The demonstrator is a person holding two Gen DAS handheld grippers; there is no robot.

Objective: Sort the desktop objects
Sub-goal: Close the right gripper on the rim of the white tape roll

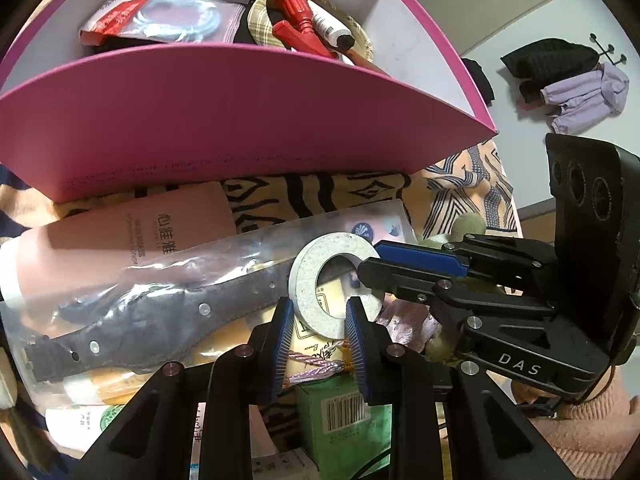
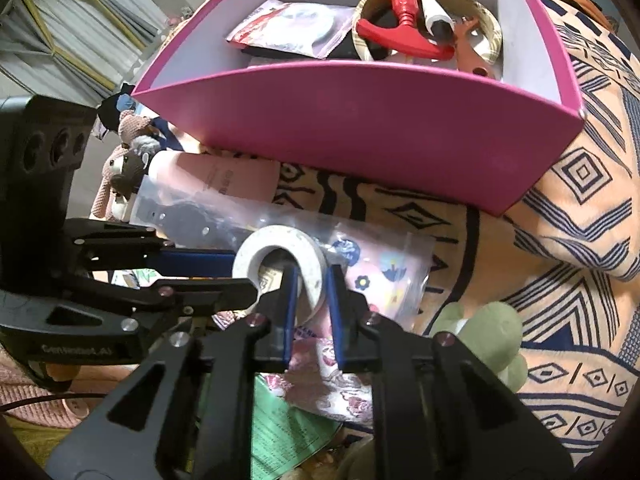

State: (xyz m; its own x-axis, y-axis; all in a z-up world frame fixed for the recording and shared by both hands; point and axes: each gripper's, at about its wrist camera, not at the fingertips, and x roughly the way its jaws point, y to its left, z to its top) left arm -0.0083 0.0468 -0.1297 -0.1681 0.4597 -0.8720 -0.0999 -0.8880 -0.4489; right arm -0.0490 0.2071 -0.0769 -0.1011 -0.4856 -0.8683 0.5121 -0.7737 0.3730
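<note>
Ring (image 1: 334, 282) of white tape is clamped by both grippers, left gripper (image 1: 318, 334) on its near rim, right gripper (image 2: 310, 304) likewise, just before the pink box (image 1: 248, 120), which lies straight ahead and higher.

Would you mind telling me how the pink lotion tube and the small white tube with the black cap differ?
The pink lotion tube lies on the patterned cloth outside the pink box; the white tube lies inside it. The pink one looks much bigger. Its cap end is white; the other's is black. Both lie on their sides.
</note>
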